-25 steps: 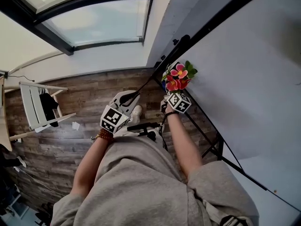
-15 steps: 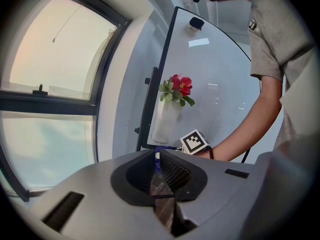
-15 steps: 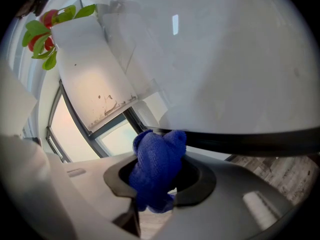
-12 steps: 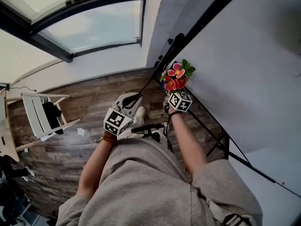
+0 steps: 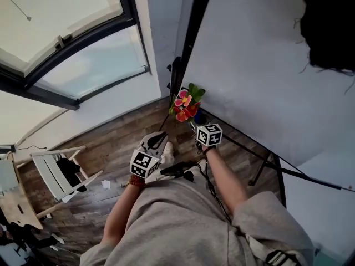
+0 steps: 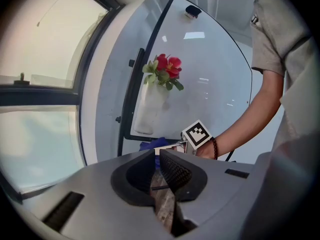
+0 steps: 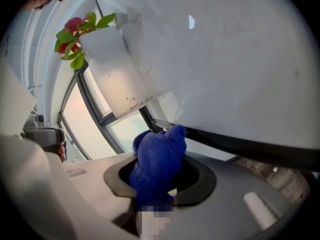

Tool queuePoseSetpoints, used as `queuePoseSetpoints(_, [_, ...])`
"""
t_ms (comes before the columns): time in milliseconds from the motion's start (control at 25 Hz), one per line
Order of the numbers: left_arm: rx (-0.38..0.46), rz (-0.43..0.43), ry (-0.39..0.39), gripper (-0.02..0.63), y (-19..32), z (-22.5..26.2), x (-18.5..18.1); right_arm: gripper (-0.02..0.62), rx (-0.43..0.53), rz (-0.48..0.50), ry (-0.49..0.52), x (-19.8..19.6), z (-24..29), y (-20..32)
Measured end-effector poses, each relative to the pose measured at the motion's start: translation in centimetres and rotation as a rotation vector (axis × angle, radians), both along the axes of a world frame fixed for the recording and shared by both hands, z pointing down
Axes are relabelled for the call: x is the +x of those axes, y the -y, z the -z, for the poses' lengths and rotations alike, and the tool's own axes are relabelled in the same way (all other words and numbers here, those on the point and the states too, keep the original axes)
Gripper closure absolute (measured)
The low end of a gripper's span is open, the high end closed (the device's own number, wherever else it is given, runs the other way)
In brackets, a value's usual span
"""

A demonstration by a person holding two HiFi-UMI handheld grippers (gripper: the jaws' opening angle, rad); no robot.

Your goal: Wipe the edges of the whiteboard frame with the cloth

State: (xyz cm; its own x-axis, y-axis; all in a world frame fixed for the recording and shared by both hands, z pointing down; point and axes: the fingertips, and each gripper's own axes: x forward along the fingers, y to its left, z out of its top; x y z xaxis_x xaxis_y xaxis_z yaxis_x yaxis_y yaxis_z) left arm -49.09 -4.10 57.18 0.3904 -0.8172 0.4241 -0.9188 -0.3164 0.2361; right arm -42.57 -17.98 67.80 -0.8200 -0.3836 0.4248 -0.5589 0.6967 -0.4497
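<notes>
**Cloth at the bottom corner of the frame, ready to wipe**

My right tongs (image 7: 161, 156) are pinching the blue cloth (image 7: 156, 166), which bulges up out of the jaws in a thick wad. The wad sits at the lower rail of the black whiteboard frame (image 7: 240, 145), close to the corner where that rail meets the upright side by the window. From the right gripper view the top of the cloth looks to be at the rail, though I can't say for certain it is pressed onto it. The red flowers (image 5: 186, 101) fixed to the board hang just above my right tongs in the head view.

My left tongs (image 6: 156, 155) hold nothing: the jaws are drawn together with only a sliver of floor showing between them, and they hover low, away from the board.

I judge the wiping is only at its start, with most of the frame still to do. The next move calls for firm pressure of the cloth on the rail and a steady slide along it, keeping my grip tight so the wad doesn't drag free, and keeping clear of the flowers when I turn up the side.
</notes>
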Motion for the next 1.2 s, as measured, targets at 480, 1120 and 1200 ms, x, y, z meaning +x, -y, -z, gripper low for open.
queuePoseSetpoints(480, [0.01,-0.131,0.036,0.572,2.4,0.4,8.9,0.447,0.031,-0.048,0.056,8.3,3.7,-2.3])
queuePoseSetpoints(1120, [0.163,-0.283,0.078,0.574,5.1,5.8,23.7,0.448,0.232,-0.193,0.067,24.7,12.1,-4.5])
queuePoseSetpoints(1200, [0.198,-0.3,0.082,0.574,5.6,6.8,25.3,0.448,0.266,-0.215,0.071,26.4,13.5,-4.6])
